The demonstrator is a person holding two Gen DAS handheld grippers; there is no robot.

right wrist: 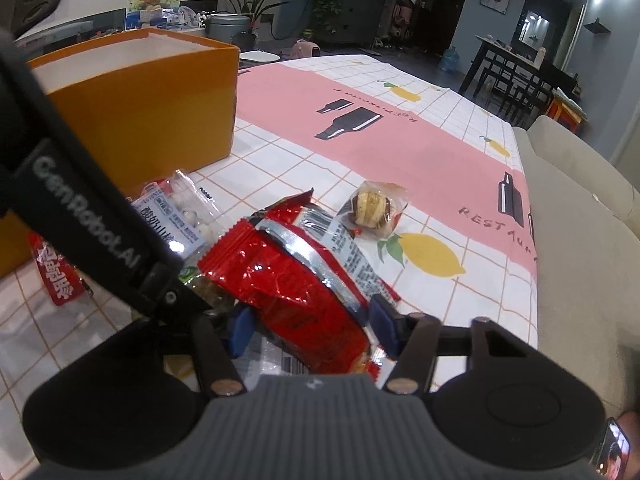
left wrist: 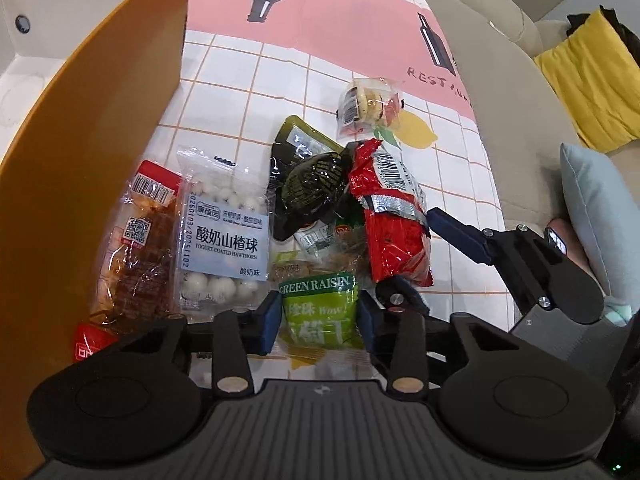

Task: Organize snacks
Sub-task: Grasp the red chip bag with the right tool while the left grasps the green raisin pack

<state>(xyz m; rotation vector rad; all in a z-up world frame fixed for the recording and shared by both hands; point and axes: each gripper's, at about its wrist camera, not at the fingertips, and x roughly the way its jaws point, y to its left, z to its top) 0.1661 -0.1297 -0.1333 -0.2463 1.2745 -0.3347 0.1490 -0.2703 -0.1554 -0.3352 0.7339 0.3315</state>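
A pile of snack packets lies on the tablecloth beside an orange box (left wrist: 92, 152). My left gripper (left wrist: 318, 320) has its blue pads on both sides of a green raisin packet (left wrist: 320, 312) and is shut on it. My right gripper (right wrist: 312, 330) is shut on a red foil packet (right wrist: 296, 280), which also shows in the left wrist view (left wrist: 394, 216). A clear pack of yogurt hawthorn balls (left wrist: 224, 236), a brown snack pack (left wrist: 136, 240), dark green packets (left wrist: 308, 176) and a clear-wrapped round biscuit (left wrist: 368, 104) lie around them.
The orange box (right wrist: 132, 112) stands open at the left of the table. The tablecloth (right wrist: 400, 148) is pink and white checked. A beige sofa (right wrist: 580, 240) borders the table's right edge, with yellow and pale blue cushions (left wrist: 592, 80).
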